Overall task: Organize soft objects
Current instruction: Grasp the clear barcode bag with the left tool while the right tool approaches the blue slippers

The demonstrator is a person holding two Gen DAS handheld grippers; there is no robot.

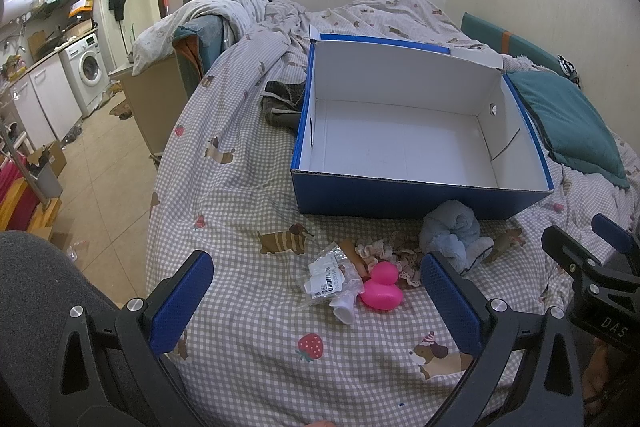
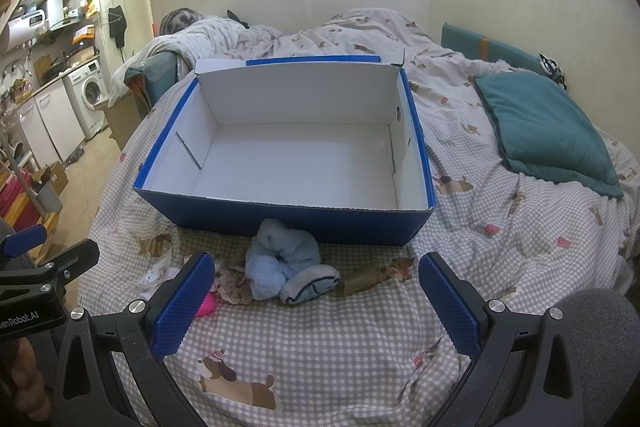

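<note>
A blue cardboard box (image 1: 420, 201) with a bare white inside stands open on the bed; it also shows in the right wrist view (image 2: 288, 223). In front of it lie a light blue plush toy (image 1: 454, 233) (image 2: 280, 261), a lace scrunchie (image 1: 384, 253) (image 2: 232, 285), a pink rubber duck (image 1: 381, 287) (image 2: 206, 305) and a clear plastic packet (image 1: 330, 277). My left gripper (image 1: 318, 301) is open, just short of the duck and packet. My right gripper (image 2: 316, 301) is open, just short of the plush toy.
A teal pillow (image 1: 568, 119) (image 2: 548, 131) lies right of the box. Dark folded cloth (image 1: 282, 103) lies at the box's left side. The bed's left edge (image 1: 160, 163) drops to a tiled floor with cartons. A rumpled duvet (image 2: 320, 31) is piled behind.
</note>
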